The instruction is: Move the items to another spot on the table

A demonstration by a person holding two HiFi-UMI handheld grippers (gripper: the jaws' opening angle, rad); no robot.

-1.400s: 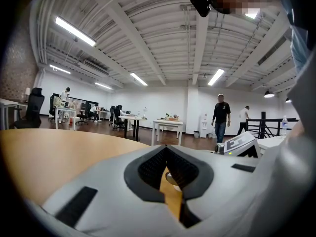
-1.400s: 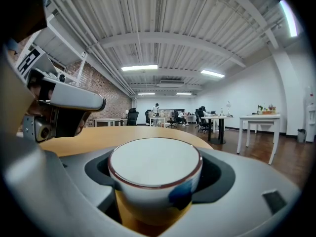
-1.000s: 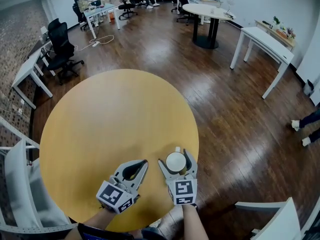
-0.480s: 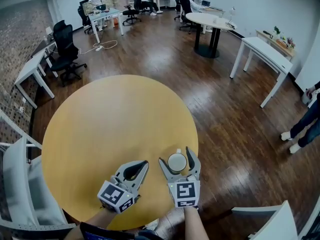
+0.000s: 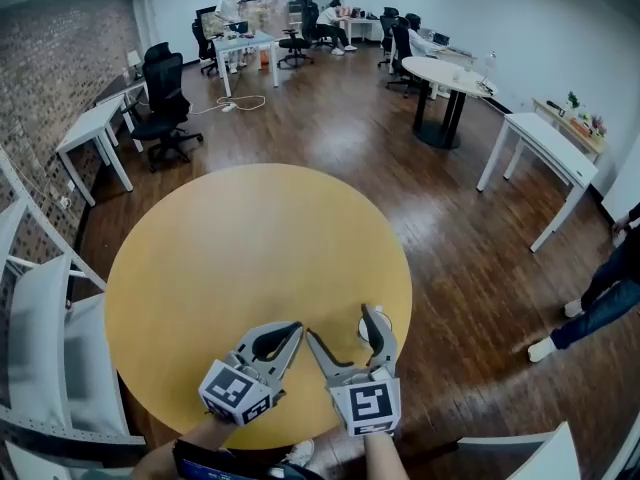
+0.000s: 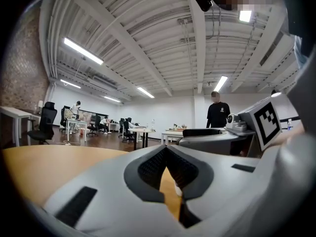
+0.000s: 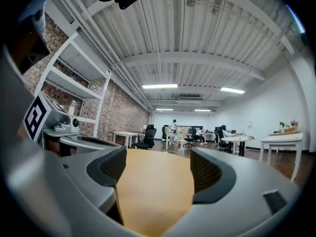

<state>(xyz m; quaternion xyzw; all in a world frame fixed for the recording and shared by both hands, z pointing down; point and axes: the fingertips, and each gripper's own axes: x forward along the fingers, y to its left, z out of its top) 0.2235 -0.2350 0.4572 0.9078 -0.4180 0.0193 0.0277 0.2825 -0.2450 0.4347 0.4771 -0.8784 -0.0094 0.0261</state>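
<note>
A white cup (image 5: 363, 326) stands near the right edge of the round yellow table (image 5: 240, 258). Only a sliver of it shows in the head view, against the inner side of one of the right gripper's fingers (image 5: 378, 330). My right gripper (image 5: 342, 324) is wide apart and its jaws are closing. The right gripper view shows only bare tabletop (image 7: 158, 186) between them. My left gripper (image 5: 292, 328) rests just left of it with its jaws together and nothing held. In the left gripper view the pads (image 6: 153, 169) meet with a thin slit between them.
The table edge runs close under both grippers. White shelving (image 5: 40, 338) stands at the left and a white chair (image 5: 540, 448) at the lower right. A person's legs (image 5: 590, 303) are at the right. Desks, office chairs and seated people fill the far room.
The cup sat in full view between the right gripper's jaws. Now those jaws have swung left of it, so only a sliver shows by the right finger. The left gripper has hardly moved.
</note>
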